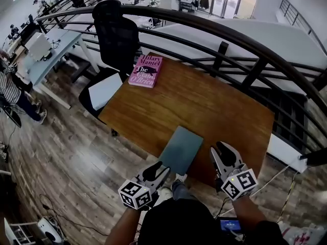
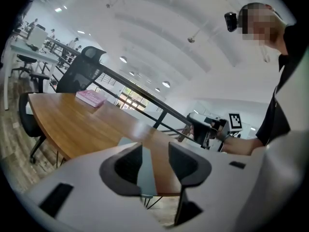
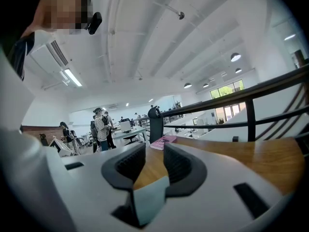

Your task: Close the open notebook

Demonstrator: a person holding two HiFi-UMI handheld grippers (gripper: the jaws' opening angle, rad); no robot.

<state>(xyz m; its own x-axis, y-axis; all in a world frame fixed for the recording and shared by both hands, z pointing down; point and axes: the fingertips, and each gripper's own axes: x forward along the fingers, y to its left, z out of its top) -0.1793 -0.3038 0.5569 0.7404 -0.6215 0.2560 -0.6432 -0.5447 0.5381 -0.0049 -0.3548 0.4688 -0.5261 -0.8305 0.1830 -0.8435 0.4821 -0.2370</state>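
Note:
The notebook [image 1: 180, 149] lies closed, its grey-teal cover up, at the near edge of the wooden table [image 1: 214, 101]. My left gripper [image 1: 162, 167] hovers just off the table's edge by the notebook's near left corner. Its jaws stand open with nothing between them; the cover [image 2: 145, 170] shows through the gap. My right gripper [image 1: 218, 148] is a little to the right of the notebook, apart from it. It is open and empty too, with a strip of the cover [image 3: 149, 197] visible below its jaws.
A pink book [image 1: 146, 70] lies at the table's far left corner. A black office chair [image 1: 115, 34] stands behind it. A dark metal railing [image 1: 230, 27] runs along the far and right sides. To the left is wooden floor [image 1: 61, 142].

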